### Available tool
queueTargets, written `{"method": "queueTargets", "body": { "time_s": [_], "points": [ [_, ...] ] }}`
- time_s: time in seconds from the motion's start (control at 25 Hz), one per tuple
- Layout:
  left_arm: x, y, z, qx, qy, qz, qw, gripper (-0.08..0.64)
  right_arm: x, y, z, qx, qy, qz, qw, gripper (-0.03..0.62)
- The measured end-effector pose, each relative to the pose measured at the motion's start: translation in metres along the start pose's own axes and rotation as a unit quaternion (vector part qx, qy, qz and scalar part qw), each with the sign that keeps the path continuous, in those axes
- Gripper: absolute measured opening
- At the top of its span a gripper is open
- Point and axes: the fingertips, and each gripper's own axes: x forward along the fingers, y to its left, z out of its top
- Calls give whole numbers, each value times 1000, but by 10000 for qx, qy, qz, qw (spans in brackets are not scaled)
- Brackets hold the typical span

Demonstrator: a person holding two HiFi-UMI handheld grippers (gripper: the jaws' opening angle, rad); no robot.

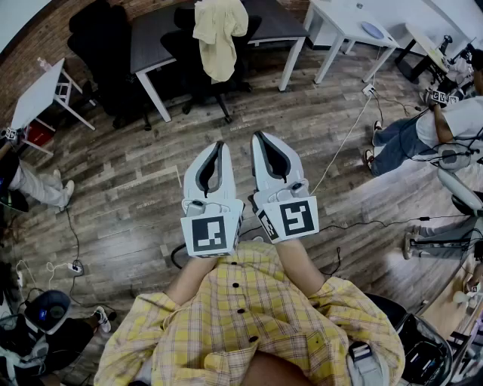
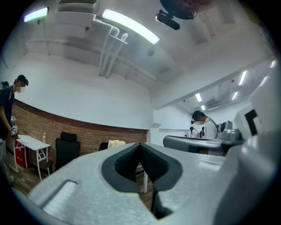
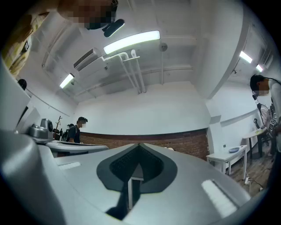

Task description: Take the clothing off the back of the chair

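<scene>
A pale yellow garment hangs over the back of a black office chair at the far side of the room, by a dark desk. My left gripper and right gripper are held side by side close to the person's body, well short of the chair, pointing toward it. Both have their jaws together with nothing between them. In the left gripper view the garment shows small and far off, just left of the shut left gripper. The right gripper faces the brick wall.
A second black chair stands left of the desk. White tables stand at the back right and a small white table at the left. People sit at the right and left. Cables run across the wooden floor.
</scene>
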Motion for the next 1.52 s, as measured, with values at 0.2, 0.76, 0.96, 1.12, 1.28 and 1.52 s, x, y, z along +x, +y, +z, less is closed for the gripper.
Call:
{"method": "queueTargets", "body": {
  "time_s": [0.2,0.76,0.96,1.12,1.28,1.52],
  "points": [
    [1,-12,1,42,24,4,10000,0,-9,-11,-1,4,22,-29,10000,3],
    [-8,-55,-16,93,125,179,9997,0,-49,-40,-5,165,28,77,9998,3],
    [-2,-51,-24,64,246,266,9993,-2,-46,-51,-14,329,96,18,9994,3],
    [16,-40,-36,7,286,346,9990,0,-30,-57,-23,309,148,76,9994,3],
    [45,-28,-49,-47,326,350,9988,-2,-7,-70,-38,218,230,102,9994,3],
    [95,-9,-60,-122,316,385,9987,-2,43,-97,-54,259,318,110,9991,3]
  ]
}}
